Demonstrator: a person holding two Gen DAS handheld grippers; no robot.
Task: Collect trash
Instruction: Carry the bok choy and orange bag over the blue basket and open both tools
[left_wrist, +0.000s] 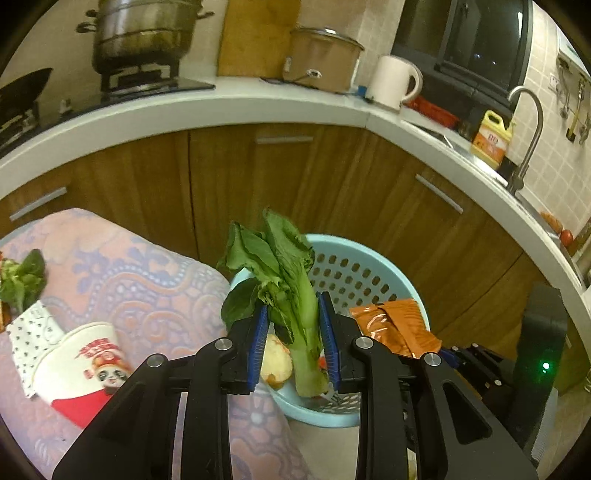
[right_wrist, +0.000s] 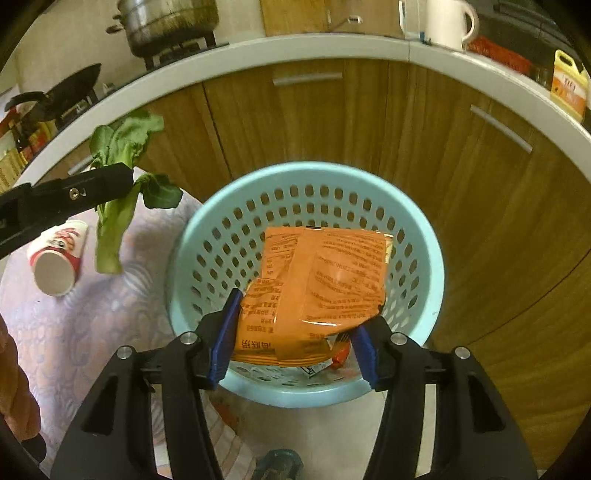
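While a pale blue perforated basket (right_wrist: 236, 229) stands on the floor against the wooden cabinet doors (left_wrist: 155, 184), beside a surface draped in a pink and lilac patterned cloth (left_wrist: 147, 280), the right gripper (right_wrist: 293, 332) hangs over its mouth with an orange snack packet (right_wrist: 325, 280) between its blue pads; the packet is crumpled, printed side up, its long axis sloping away and up from the jaws, though whether the pads press it cannot be told. Over the basket's near rim, the left gripper (left_wrist: 293, 343) is narrowly clamped on a green bok choy (left_wrist: 291, 288), held upright, pale stem end down and leaves up. On the cloth lies a tipped red-and-white paper cup (left_wrist: 81, 369).
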